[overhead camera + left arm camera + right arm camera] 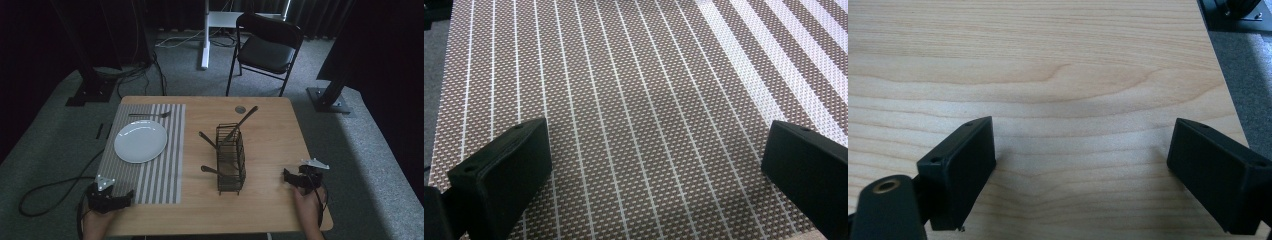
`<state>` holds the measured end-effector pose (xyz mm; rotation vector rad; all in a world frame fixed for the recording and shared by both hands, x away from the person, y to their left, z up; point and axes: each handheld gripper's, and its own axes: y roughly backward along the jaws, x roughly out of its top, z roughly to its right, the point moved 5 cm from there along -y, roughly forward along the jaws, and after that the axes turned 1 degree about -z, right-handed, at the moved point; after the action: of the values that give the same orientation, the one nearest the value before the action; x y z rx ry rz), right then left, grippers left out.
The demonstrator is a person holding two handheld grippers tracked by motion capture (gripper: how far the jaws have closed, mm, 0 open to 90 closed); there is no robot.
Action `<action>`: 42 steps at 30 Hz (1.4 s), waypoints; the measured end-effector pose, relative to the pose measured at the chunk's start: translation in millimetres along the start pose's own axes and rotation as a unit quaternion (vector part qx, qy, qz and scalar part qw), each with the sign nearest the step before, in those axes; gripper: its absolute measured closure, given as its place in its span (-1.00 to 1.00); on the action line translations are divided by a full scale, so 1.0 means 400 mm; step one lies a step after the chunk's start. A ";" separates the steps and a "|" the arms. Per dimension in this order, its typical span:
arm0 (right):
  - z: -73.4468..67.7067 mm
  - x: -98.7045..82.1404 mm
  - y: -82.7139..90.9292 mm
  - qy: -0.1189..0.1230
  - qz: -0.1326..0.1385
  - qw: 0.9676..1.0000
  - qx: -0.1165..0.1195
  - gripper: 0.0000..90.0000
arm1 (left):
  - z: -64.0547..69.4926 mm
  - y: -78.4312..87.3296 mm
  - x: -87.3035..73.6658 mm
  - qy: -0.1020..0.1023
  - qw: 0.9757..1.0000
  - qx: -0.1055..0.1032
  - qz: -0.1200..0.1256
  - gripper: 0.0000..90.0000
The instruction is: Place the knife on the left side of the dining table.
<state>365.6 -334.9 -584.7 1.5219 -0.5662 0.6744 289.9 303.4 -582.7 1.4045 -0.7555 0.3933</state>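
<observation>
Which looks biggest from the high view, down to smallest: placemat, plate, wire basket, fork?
1. Placemat
2. Plate and wire basket: alike, and the basket stands upright, so unranked
3. Fork

A recording studio or lab set up to mimic a dining spot. A small wooden table (pixel 270 150) stands on grey carpet (pixel 360 150), ringed by dark curtains (pixel 30 40). Black stand bases (pixel 330 97) and loose cables (pixel 135 75) sit on the floor, with a folding chair (pixel 267 47) behind. On the table lie a striped placemat (pixel 165 165), a white plate (pixel 140 141) and a wire cutlery caddy (pixel 230 159).
</observation>
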 end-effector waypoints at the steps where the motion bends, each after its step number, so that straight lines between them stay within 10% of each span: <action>1: 0.000 0.000 0.000 0.000 0.000 1.000 0.000 -0.75 | 0.000 0.000 0.000 0.000 1.000 0.000 0.000 -1.00; 28: 0.000 0.000 0.000 0.001 0.000 1.000 0.001 -0.75 | 0.016 0.010 0.008 -0.002 1.000 0.011 -0.003 -0.91; 42: 0.000 0.000 0.000 0.001 0.000 1.000 0.001 -0.75 | 0.122 0.051 0.079 -0.029 0.998 -0.050 0.020 -0.91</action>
<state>365.7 -334.9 -584.7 1.5223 -0.5647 0.6759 287.0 253.7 -546.8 1.3129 -0.8400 0.3425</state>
